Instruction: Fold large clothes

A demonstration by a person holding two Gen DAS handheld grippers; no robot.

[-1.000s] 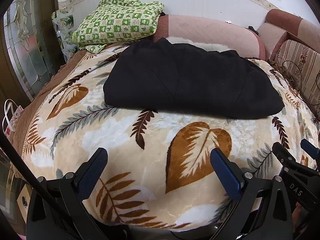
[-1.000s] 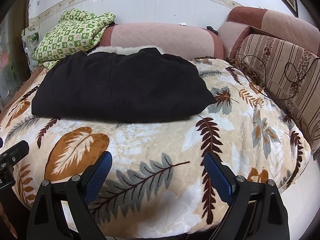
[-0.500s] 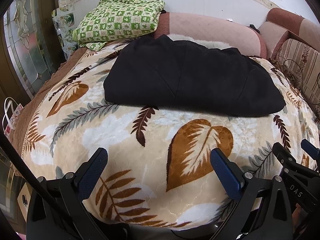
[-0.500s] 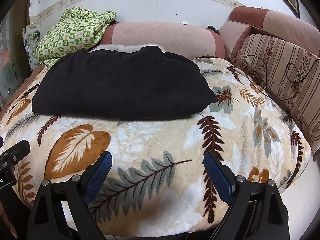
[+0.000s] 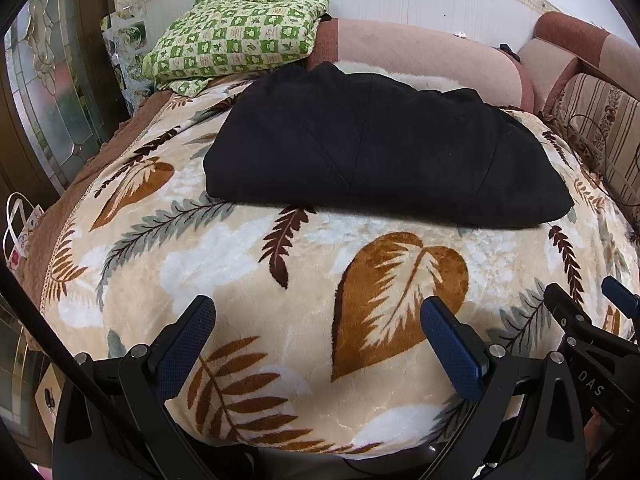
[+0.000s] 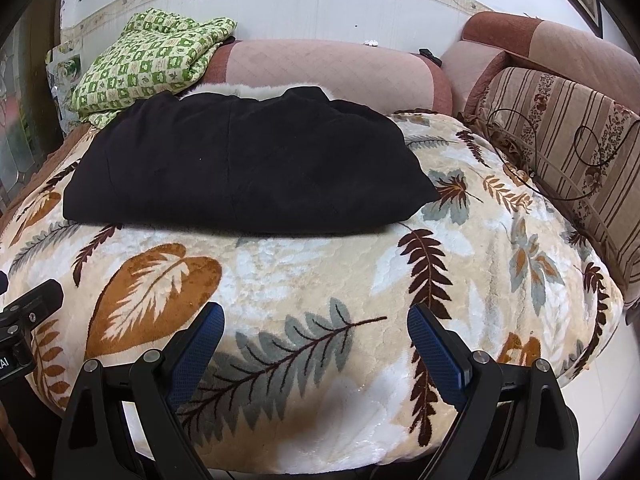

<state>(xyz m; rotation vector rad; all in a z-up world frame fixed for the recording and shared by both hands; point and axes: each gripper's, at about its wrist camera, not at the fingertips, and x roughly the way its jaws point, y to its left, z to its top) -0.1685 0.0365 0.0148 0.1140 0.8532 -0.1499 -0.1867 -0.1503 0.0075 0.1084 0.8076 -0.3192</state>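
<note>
Garment (image 5: 380, 152) is the reference: one black piece, already folded into a wide flat packet, lying on the leaf-print blanket (image 5: 248, 264) toward the back bolster (image 6: 320, 68). Long axis runs left-right across both views. Both grippers sit on its near side, well apart from it, nothing held. Left gripper (image 5: 316, 320): jaws spread wide, empty, roughly facing the packet's middle to right half. Right gripper (image 6: 316, 324): jaws also spread, empty, facing its middle to right end (image 6: 416, 196). Neither is clearly nearer. Count: one black garment, two grippers, one green checked bundle (image 6: 152, 60) just beyond the garment's left end, untouched. Judgement: fold looks close to finished.
</note>
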